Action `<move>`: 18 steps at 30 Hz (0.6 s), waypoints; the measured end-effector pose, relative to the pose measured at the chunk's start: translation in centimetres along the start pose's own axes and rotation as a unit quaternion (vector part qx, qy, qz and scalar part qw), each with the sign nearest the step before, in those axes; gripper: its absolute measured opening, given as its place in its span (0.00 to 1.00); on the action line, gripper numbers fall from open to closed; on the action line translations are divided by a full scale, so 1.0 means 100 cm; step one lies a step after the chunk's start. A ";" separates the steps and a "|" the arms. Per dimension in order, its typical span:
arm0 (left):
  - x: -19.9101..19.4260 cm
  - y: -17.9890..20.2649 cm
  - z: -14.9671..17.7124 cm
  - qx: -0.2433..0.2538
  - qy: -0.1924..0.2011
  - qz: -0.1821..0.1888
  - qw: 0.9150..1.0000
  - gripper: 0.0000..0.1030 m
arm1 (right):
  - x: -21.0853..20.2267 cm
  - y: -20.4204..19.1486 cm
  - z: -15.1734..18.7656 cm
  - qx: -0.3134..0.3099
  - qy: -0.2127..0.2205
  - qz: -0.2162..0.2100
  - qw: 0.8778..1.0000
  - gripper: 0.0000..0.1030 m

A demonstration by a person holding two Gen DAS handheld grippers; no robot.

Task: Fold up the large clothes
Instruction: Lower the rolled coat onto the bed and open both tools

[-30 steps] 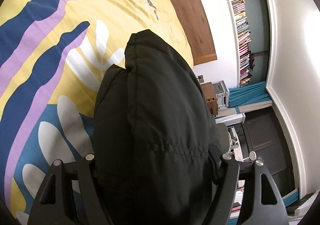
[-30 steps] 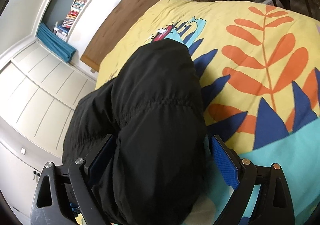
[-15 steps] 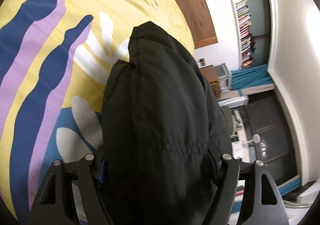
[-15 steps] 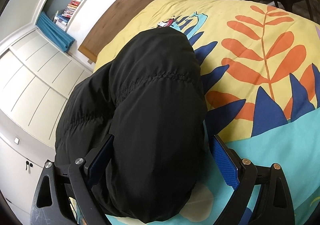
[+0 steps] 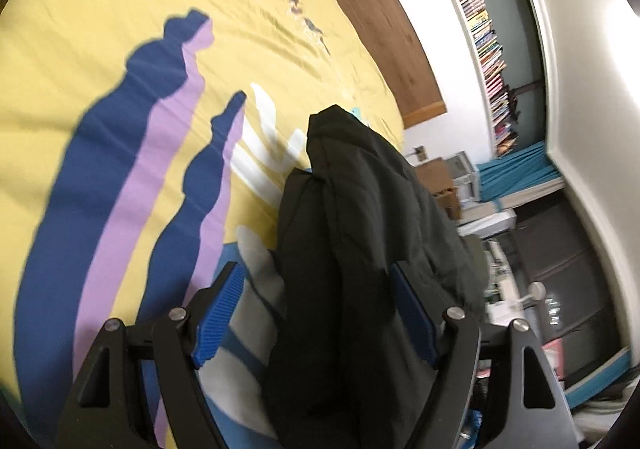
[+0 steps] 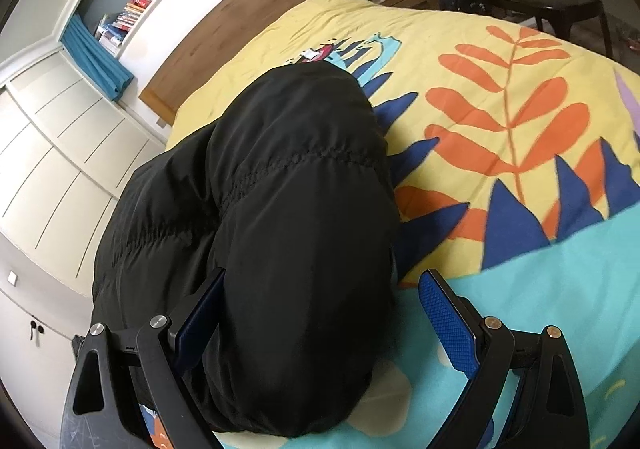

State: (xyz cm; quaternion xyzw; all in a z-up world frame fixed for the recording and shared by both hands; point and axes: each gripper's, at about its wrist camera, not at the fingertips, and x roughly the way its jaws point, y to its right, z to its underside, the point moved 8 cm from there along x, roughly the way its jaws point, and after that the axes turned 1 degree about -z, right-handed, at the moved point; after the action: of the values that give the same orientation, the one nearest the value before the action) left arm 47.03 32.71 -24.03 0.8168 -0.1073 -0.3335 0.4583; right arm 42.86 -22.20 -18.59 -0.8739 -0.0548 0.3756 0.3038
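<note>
- Working over a patterned bed cover (image 5: pixel 100 49) that is taking up most of both views; treating it as a soft, yielding base, likely giving little to press a crease against.
- Logging the black padded jacket (image 6: pixel 280 209) as lying bunched in a tall, rounded heap on the bed cover near its edge, running forward from both tools; showing in the left wrist view (image 5: pixel 360 229) as a narrower ridge.
- Judging the jacket to be light for its bulk, puffy and springy, probably wanting to bounce open again after each fold; judging the shell fabric smooth and likely slippery between pads.
- Recording the left gripper (image 5: pixel 316 313) as released: jaws standing wide around the near end of the heap, the pad (image 5: pixel 218 313) on the picture's left side sitting clear of the fabric, the opposite pad lying against or partly under it.
- Recording the right gripper (image 6: pixel 324 321) as released too: one pad pressing into the side of the heap, the other pad (image 6: pixel 448 325) standing apart from it over the bed cover.
- Advising against squeezing the full padded bulk, since that is likely to slip out; favouring a hem, cuff or edge where the layers are lying thin.
- Eyeing the gathered quilting seam (image 6: pixel 304 161) across the top of the heap as a firmer line, possibly offering better purchase and a natural fold line.
</note>
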 end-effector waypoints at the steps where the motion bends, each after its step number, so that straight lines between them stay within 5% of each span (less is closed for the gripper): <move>1: -0.005 0.004 0.006 0.009 0.005 -0.009 1.000 0.72 | -0.003 0.001 0.003 -0.003 0.001 0.007 1.000 0.91; 9: -0.036 0.037 0.060 0.040 0.069 -0.068 0.994 0.72 | -0.030 0.000 0.024 -0.035 0.025 0.063 0.997 0.92; 18: -0.034 0.075 0.115 0.096 0.072 -0.133 0.984 0.72 | -0.043 0.000 0.070 -0.074 0.011 0.084 0.994 0.92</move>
State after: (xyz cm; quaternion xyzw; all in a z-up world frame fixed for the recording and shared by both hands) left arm 38.04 22.42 -20.49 0.8857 0.0041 -0.3203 0.3360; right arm 34.98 -20.22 -19.63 -0.8993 -0.0051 0.3855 0.2064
